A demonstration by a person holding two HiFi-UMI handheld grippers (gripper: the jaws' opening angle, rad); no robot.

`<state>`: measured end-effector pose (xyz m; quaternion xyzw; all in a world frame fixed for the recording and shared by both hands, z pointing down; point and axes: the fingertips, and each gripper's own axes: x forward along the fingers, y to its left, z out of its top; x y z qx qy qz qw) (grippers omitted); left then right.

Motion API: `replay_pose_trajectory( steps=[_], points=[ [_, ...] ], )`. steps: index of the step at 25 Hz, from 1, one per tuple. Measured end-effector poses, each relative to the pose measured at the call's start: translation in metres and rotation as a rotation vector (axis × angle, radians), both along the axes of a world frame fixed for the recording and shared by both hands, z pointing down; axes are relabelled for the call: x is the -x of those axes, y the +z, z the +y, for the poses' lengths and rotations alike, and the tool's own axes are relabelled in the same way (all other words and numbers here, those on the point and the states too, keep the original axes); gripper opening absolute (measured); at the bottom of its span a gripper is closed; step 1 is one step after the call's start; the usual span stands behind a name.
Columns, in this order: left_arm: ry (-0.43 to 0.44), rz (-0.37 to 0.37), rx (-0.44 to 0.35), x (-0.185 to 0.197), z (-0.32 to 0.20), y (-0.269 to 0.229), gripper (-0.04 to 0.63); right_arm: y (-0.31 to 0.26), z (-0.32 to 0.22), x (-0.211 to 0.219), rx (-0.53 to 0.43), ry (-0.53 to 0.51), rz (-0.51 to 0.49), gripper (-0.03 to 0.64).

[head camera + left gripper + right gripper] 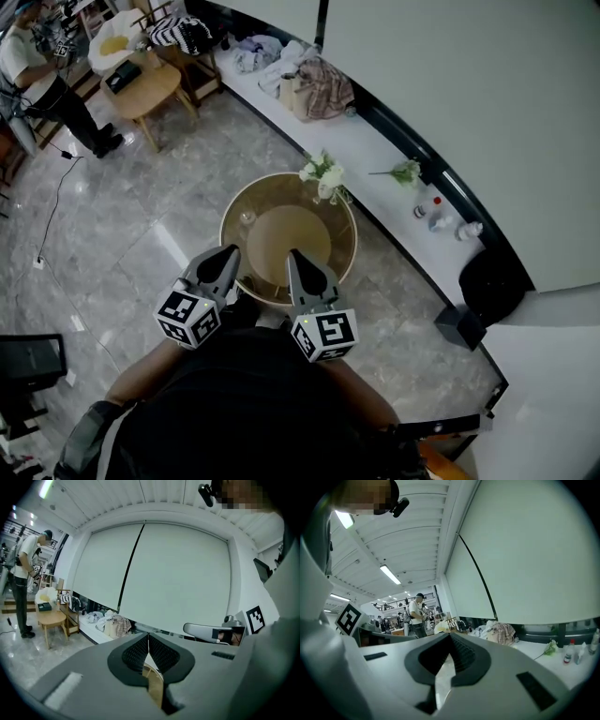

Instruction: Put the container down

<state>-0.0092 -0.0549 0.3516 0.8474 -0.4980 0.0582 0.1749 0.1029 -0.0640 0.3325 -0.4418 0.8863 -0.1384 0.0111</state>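
The container [289, 239] is a round, brown see-through tub with a tan bottom, seen from above in the head view and held over the marble floor. My left gripper [232, 269] is shut on its near rim at the left, and my right gripper [298, 274] is shut on the near rim a little to the right. In the left gripper view the jaws [148, 637] are pressed together with a thin tan strip of the container [154, 686] between them. The right gripper [450, 637] likewise pinches a pale strip of the rim [443, 679].
A white ledge [375, 159] runs along the wall beyond the container, with white flowers [323, 176], small bottles [433, 211] and a heap of clothes [314, 84]. A wooden table [145, 89] and a standing person [47, 84] are at the far left. A black bin [492, 281] sits at the right.
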Motion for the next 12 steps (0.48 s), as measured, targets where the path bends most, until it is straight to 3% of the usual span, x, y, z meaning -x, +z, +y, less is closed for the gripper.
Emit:
replay_pose_trajectory(
  steps=[5,12],
  points=[
    [-0.032,0.0,-0.026,-0.002,-0.002,-0.004,0.006,-0.003,0.003,-0.012,-0.02,0.01,0.003,0.002],
    [-0.006,0.032,-0.021,-0.003,-0.008,-0.01,0.005,-0.016,0.0,-0.011,-0.053,0.025,0.031,0.002]
  ],
)
